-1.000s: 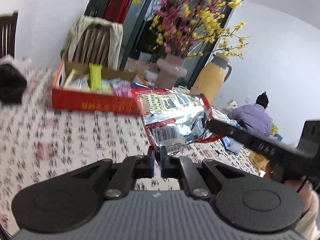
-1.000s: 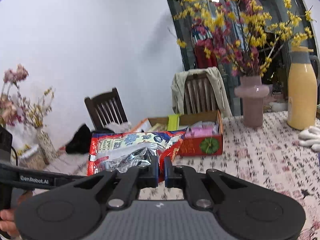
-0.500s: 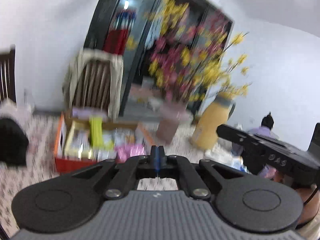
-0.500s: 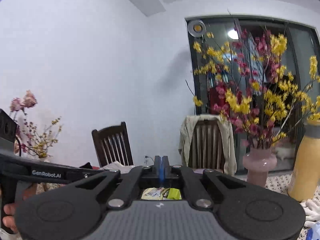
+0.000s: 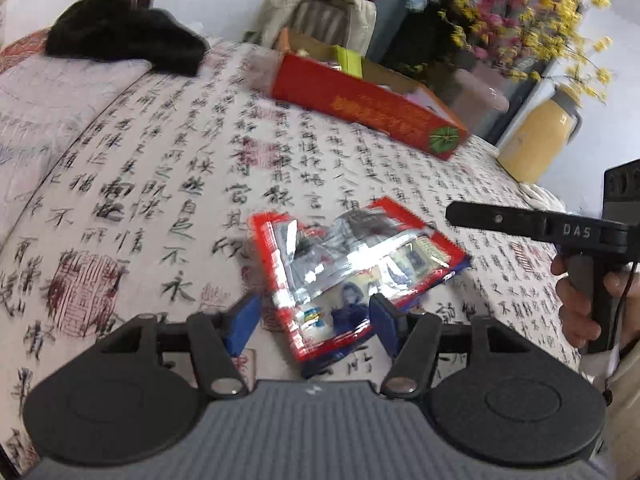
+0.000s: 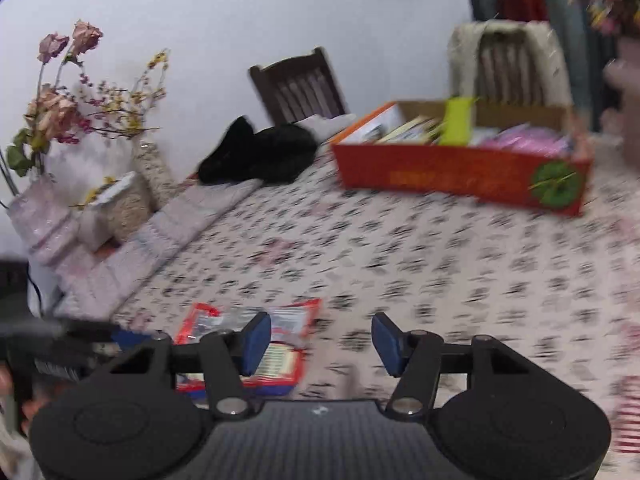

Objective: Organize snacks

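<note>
A red and silver snack bag (image 5: 352, 268) lies flat on the calligraphy-print tablecloth (image 5: 160, 184). My left gripper (image 5: 314, 320) is open above the bag's near end, a blue pad on each side. The bag also shows in the right wrist view (image 6: 248, 344), low on the left. My right gripper (image 6: 320, 338) is open and empty, above the cloth to the right of the bag. It shows from the side in the left wrist view (image 5: 520, 224). A red cardboard box (image 6: 460, 172) holding several snack packets stands at the far side; it also shows in the left wrist view (image 5: 368, 108).
A black garment (image 5: 124, 36) lies at the far left corner near a dark chair (image 6: 300, 84). A pink vase (image 5: 476, 100) of flowers and a yellow jug (image 5: 536, 140) stand beyond the box. Dried flowers in vases (image 6: 60, 160) line the left edge.
Both grippers held the bag up a second ago, then both showed shut with no bag in sight. Now both are open, tilted down, and the bag lies on the table.
</note>
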